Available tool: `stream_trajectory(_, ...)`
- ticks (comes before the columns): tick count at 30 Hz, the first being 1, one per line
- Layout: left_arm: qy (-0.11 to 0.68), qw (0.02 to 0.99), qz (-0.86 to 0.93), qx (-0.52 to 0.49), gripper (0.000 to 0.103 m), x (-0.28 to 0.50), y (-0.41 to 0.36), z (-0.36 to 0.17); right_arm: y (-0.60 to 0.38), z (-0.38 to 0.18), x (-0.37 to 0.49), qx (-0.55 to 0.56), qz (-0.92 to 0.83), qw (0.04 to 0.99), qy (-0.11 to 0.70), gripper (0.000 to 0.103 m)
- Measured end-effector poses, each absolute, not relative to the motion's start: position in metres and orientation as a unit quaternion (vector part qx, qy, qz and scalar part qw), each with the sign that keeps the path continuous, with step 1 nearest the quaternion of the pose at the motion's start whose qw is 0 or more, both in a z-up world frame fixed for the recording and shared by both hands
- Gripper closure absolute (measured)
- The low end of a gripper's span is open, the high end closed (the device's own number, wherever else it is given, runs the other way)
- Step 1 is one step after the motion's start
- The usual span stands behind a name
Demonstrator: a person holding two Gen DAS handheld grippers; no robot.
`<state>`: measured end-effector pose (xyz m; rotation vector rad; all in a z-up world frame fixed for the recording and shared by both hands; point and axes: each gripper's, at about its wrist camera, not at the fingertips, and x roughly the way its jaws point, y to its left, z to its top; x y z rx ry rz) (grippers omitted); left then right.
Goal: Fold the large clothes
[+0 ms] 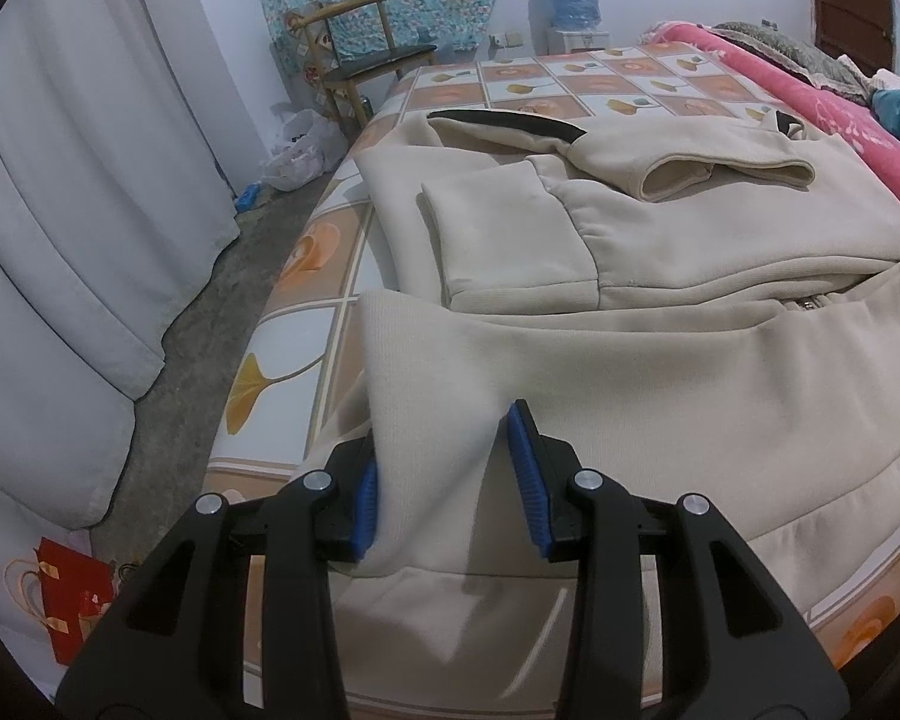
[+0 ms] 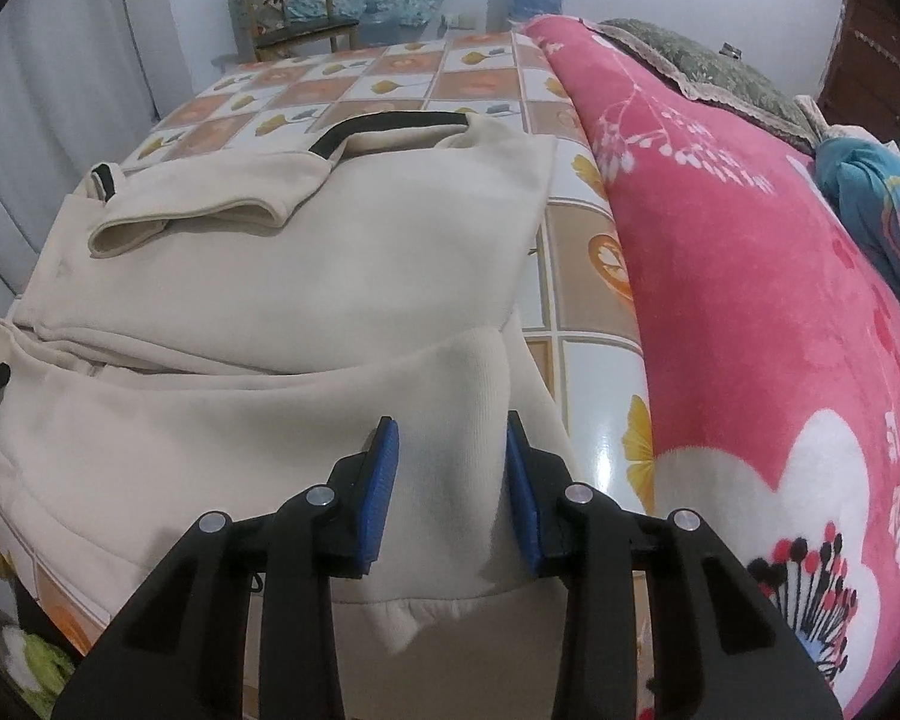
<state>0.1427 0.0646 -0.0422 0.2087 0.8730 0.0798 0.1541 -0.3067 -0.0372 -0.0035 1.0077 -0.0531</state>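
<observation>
Cream fleece zip hoodie (image 1: 660, 252) spread on tile-print bed cover (image 1: 306, 312), sleeves folded in. Thick, soft, limp; fairly heavy, drapes, non-slippery. Best hold: ribbed hem corners. Left gripper (image 1: 444, 480) part-closed, pinching left hem corner. Right gripper (image 2: 450, 480) part-closed on right corner; pad contact probably firm.

Two wrist cameras look steeply down along their tongs, close over the near hem of a cream jacket (image 1: 630, 228) on a bed (image 1: 306, 372), left view nearer the curtain (image 1: 78, 180), right nearer the pink blanket (image 2: 750, 300).
</observation>
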Motion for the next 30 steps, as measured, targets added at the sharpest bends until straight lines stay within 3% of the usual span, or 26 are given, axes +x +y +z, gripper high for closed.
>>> stream_trajectory(30, 0.421, 0.901, 0.038, 0.100, 0.065, 0.1427, 0.0653, -0.0421, -0.3049, -0.0391, 0.1545, -0.003, -0.028, 0.875, 0.483, 0.069)
